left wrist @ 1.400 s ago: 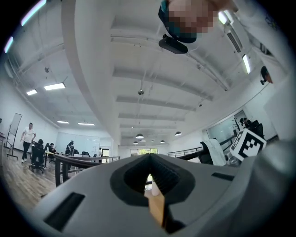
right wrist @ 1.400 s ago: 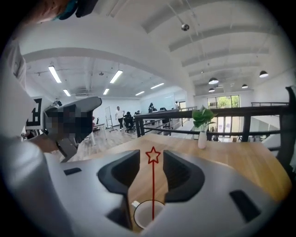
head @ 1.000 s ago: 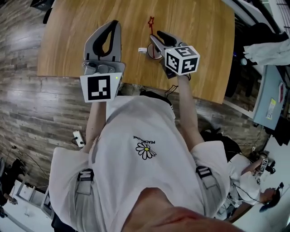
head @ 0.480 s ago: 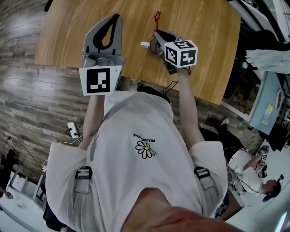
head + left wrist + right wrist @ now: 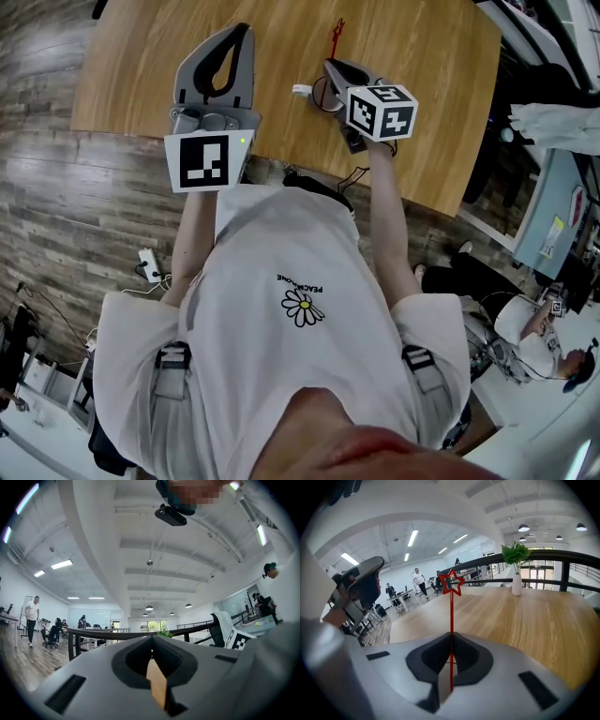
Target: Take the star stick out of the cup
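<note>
Grip stage looks done. Your right gripper (image 5: 331,67) has just been closing its jaws, and they now pinch the thin shaft of the star stick (image 5: 451,616), with the star standing above the tips. The cup (image 5: 305,91) sits on the table (image 5: 159,66) right under that gripper. The stick's lower end is hidden, so you cannot tell whether it is clear of the cup. My judgement: the lift out of the cup is left to do. Your left gripper (image 5: 241,32) hangs off to the side, jaws together on nothing.

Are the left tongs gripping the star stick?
No: the left tongs are shut and empty, while the star stick sits clamped in the right tongs.
</note>
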A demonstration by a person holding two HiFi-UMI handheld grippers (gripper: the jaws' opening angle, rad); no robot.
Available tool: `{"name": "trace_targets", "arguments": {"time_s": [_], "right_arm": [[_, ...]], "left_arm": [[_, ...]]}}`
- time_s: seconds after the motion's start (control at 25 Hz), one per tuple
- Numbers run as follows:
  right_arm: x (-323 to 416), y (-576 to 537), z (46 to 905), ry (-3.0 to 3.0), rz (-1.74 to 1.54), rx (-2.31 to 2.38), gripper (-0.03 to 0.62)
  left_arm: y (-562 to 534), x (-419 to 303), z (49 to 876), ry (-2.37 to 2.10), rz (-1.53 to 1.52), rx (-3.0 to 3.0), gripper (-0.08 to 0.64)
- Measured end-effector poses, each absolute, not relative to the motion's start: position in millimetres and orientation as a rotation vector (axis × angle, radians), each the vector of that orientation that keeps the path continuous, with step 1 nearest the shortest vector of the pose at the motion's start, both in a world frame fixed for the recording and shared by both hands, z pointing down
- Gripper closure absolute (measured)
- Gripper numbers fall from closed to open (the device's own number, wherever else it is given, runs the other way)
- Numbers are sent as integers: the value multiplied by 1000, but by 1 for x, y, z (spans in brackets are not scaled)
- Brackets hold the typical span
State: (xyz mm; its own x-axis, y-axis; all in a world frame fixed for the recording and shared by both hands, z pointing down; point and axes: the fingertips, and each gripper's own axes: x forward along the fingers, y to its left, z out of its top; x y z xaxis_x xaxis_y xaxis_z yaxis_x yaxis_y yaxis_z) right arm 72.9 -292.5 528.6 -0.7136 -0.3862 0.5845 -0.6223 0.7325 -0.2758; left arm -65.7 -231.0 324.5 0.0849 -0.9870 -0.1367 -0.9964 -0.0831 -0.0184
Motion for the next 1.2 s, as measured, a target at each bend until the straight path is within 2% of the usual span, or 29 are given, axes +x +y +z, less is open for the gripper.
{"name": "trace_targets", "arguments": {"time_s": [0.24,0.72,0.92,1.2], "right_arm": [[79,-313,456,-2597,558,947,583],[116,-278,269,-2964,-42,1280,583],[133,-245,247,-2983,-232,1416,583],[156,-227,254,-2976,-207,1540,583]], "left_arm": [[-242,-61,313,2019,154,-2262,543],[-248,-22,262,1834,225,-2348,543],[-242,-1,241,1709,269,-2339,543],[-234,12,237,1656,298,-2333,543]]}}
